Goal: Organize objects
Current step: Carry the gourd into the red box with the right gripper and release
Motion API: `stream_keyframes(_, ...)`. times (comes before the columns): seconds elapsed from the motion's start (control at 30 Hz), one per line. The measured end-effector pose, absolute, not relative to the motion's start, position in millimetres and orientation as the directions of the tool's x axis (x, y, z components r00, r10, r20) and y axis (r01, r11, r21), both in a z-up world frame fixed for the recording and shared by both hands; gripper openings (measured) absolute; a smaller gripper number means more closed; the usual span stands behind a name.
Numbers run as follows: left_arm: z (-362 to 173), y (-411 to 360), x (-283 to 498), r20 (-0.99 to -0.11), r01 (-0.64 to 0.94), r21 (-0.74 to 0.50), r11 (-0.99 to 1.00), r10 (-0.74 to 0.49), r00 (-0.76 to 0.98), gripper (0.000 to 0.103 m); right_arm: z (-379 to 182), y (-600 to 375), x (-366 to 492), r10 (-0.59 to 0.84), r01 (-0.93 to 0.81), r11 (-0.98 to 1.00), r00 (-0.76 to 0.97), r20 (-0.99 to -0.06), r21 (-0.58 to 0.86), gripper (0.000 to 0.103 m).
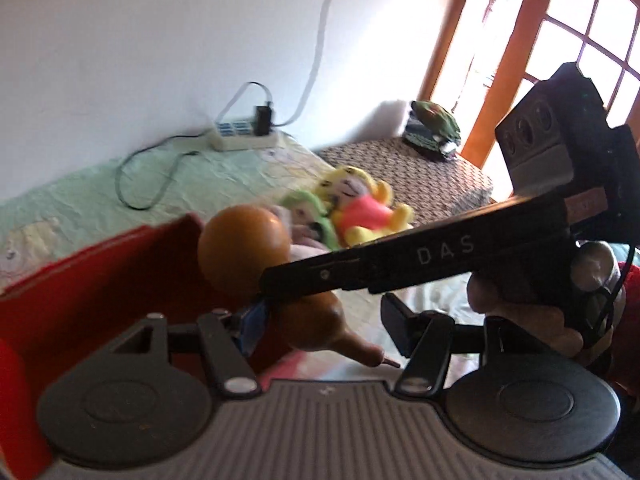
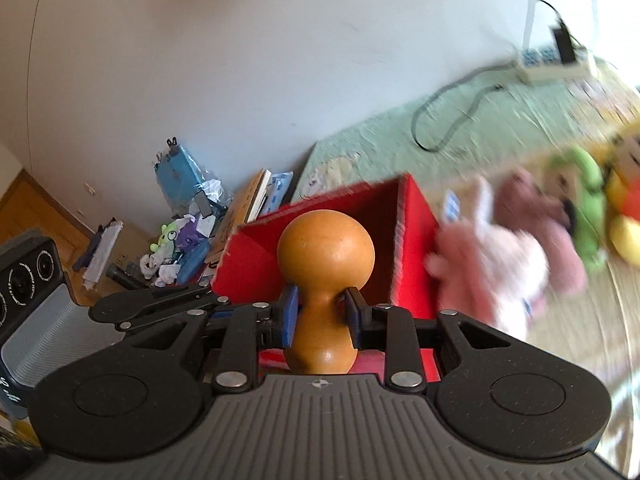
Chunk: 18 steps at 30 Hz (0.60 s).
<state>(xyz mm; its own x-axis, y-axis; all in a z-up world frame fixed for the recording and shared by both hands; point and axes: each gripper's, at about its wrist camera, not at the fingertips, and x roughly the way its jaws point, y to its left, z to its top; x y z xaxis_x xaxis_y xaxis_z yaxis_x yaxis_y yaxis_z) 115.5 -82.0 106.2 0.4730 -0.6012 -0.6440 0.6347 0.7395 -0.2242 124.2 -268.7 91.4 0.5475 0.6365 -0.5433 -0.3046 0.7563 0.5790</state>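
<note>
The right gripper (image 2: 322,316) was closed on a wooden gourd (image 2: 325,280), its blue pads (image 2: 291,314) pressing the narrow waist from nine and three o'clock. The larger bulb stood beyond the fingertips toward twelve o'clock, and the smaller bulb sat behind the pads toward six o'clock, close to the gripper body. Directly behind the gourd, from ten to two o'clock, a red box (image 2: 414,216) stood open-topped on the bed. A pink plush toy (image 2: 488,264) lay just beside the box at three o'clock, with a mauve plush (image 2: 536,216), a green plush (image 2: 584,200) and a yellow plush (image 2: 624,216) ranged further toward two o'clock. In the left wrist view the same gourd (image 1: 244,248) lay across the span of the left gripper (image 1: 320,324), its stem pointing toward five o'clock. The left jaws stood apart; whether either pad touched the gourd could not be determined. The right gripper's arm (image 1: 400,264) crossed that view from three o'clock, held by a hand (image 1: 532,320). A power strip (image 1: 244,136) lay at twelve o'clock against the wall.
</note>
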Motion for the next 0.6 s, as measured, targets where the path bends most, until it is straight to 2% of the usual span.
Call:
stream_keyframes(0.2, 77.0, -45.7, 161.8, -0.674, 0.587, -0.292, 0.755, -0.598, 0.433, 0.063, 79.3, -218.7, 164.2, 0.587, -0.316, 0.807, 0.529, -0.613, 0.500, 0.028)
stream_keyframes(0.4, 36.9, -32.0, 205.6, -0.694, 0.530, -0.416, 0.739, -0.634, 0.341, 0.063, 55.9, -188.8, 189.3, 0.483, -0.280, 0.876, 0.532, -0.696, 0.393, 0.027)
stream_keyframes(0.47, 26.5, -32.9, 213.2, -0.707, 0.517, -0.426, 0.743, -0.630, 0.322, 0.063, 47.8, -183.7, 193.5, 0.445, -0.260, 0.895, 0.531, -0.721, 0.362, 0.020)
stream_keyframes(0.5, 22.1, -34.2, 216.0, -0.714, 0.514, -0.426, 0.744, -0.626, 0.315, 0.063, 44.8, -182.2, 196.8, 0.442, -0.252, 0.897, 0.518, -0.732, 0.363, 0.008)
stream_keyframes(0.57, 14.4, -36.0, 218.8, -0.730, 0.510, -0.420, 0.750, -0.613, 0.301, 0.063, 36.6, -180.4, 201.9, 0.423, -0.226, 0.906, 0.501, -0.755, 0.358, 0.007)
stream_keyframes(0.6, 12.0, -35.5, 219.1, -0.739, 0.509, -0.413, 0.755, -0.605, 0.297, 0.063, 33.1, -179.5, 202.9, 0.403, -0.218, 0.915, 0.504, -0.764, 0.339, 0.002)
